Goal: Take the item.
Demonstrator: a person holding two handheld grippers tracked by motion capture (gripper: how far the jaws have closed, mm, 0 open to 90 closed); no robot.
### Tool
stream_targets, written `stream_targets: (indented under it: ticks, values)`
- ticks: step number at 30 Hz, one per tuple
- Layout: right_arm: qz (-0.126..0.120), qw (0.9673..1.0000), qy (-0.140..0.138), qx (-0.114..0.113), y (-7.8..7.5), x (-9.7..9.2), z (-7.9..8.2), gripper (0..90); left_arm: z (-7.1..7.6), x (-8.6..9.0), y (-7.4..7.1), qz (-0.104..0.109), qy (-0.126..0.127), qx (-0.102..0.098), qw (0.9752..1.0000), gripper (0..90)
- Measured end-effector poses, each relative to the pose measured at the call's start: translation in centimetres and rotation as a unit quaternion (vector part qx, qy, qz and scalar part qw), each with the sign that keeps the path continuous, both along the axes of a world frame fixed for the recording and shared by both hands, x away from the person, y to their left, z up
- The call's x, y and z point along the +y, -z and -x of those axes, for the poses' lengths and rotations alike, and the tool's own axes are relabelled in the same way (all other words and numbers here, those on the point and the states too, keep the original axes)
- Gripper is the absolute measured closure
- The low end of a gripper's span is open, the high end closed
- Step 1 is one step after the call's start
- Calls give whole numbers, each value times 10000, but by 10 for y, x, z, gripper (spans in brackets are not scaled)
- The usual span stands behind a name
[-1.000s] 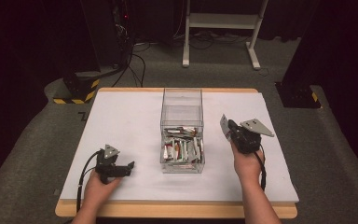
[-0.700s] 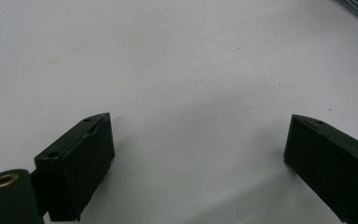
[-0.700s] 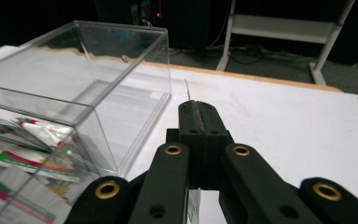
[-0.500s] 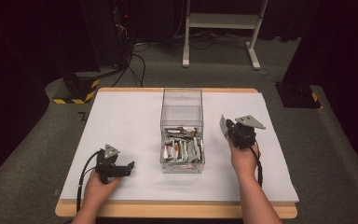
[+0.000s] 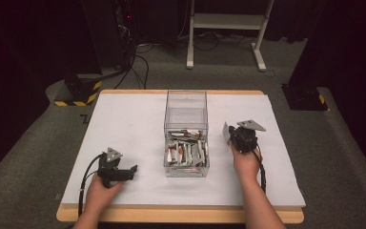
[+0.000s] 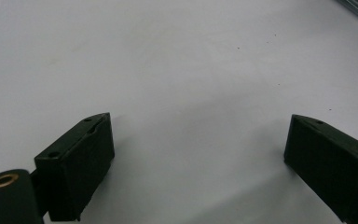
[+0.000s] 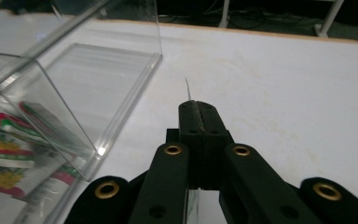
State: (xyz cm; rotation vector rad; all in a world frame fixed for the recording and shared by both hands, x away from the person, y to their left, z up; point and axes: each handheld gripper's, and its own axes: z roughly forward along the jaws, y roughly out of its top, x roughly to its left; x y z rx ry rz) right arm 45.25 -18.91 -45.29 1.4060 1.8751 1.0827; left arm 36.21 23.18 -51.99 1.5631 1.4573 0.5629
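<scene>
Since a second ago the right gripper has drawn slightly back toward the person and sits a little lower over the table, its grey three-cornered plate flatter; the left gripper and the box have not moved.

The right gripper is a black, hard-edged tool with brass-ringed pivot holes on its linkage arms. In the right gripper view its jaws are pressed together on a thin white packet, whose edge pokes out as a fine sliver beyond the tips; in the high view the same packet shows as a small white flap at the gripper's nose. Just to this gripper's left stands the clear rectangular plastic box, glossy and sharp-cornered, split into two compartments. The compartment farther from the person holds nothing; the nearer one is packed with flat sachets printed in white, red and green. From the right gripper view the box wall catches bright reflections.

The left gripper rests low on the matte white table cover, well apart from the box, which lies off to its right. Its blocky black jaws are spread wide, with nothing but smooth white surface between them.

A pale wooden table edge frames the cover.
</scene>
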Motion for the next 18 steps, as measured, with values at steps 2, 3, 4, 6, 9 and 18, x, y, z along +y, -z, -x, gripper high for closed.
stream_targets:
  ticks: [2, 3, 4, 6, 9, 18]
  values:
    - [34, 10000, 53, 51, 4, -2, -1, 900, 0, 0, 0, -1, 4, -2, 10000, 84]
    - [35, 9999, 81, 68, 6, -4, -2, 900, 0, 0, 0, -10, 10, 3, 10000, 84]
    - [-1, 9999, 109, 63, 6, -5, -1, 900, 0, 0, 0, 5, -1, -5, 10000, 84]
    - [5, 9999, 142, 61, 6, -7, -2, 900, 0, 0, 0, -10, 10, 2, 10000, 84]
    - [-3, 9999, 137, 27, 4, -8, -1, 814, 0, 0, 0, -7, 4, 2, 10000, 84]
    - [-41, 9997, 208, -126, -6, -15, 5, 688, 0, 0, 0, 21, -16, -11, 10000, 84]
